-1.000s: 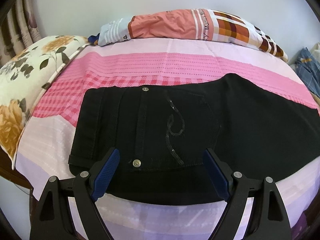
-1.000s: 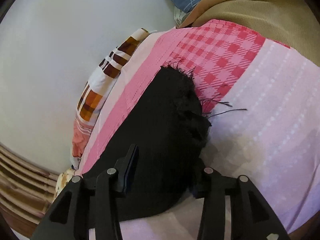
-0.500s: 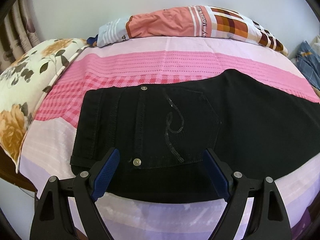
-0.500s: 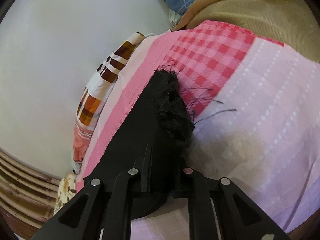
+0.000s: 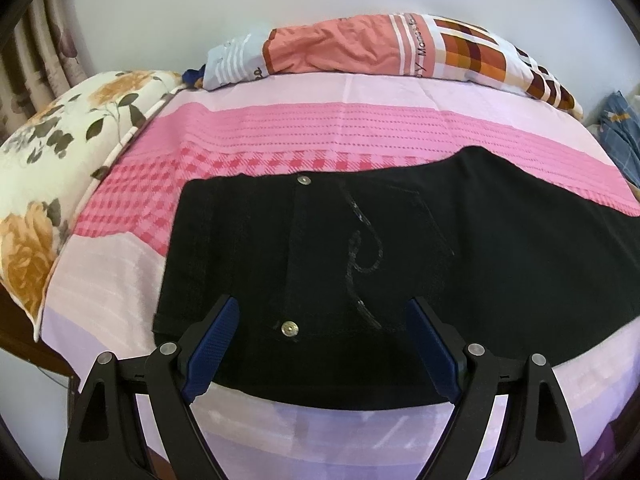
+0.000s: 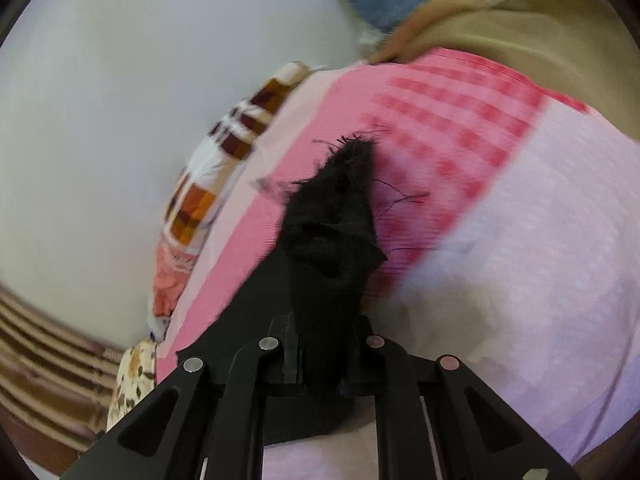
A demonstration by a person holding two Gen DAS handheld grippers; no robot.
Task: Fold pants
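Note:
Black pants (image 5: 400, 264) lie flat on the pink bedsheet (image 5: 320, 140), waistband to the left, back pocket with sparkly swirl facing up. My left gripper (image 5: 320, 320) is open, hovering above the near edge of the pants by the pocket, holding nothing. In the right wrist view, my right gripper (image 6: 324, 332) is shut on the frayed leg hem (image 6: 336, 220) of the pants, bunched up and lifted off the sheet.
A floral pillow (image 5: 44, 184) lies at the bed's left end. A patterned rolled quilt (image 5: 380, 52) lies along the far wall. Blue plaid cloth (image 5: 620, 132) and a tan fabric (image 6: 540, 32) lie at the right end.
My right gripper closed on the leg hem and raised it off the sheet. My left gripper stayed open and drew back slightly.

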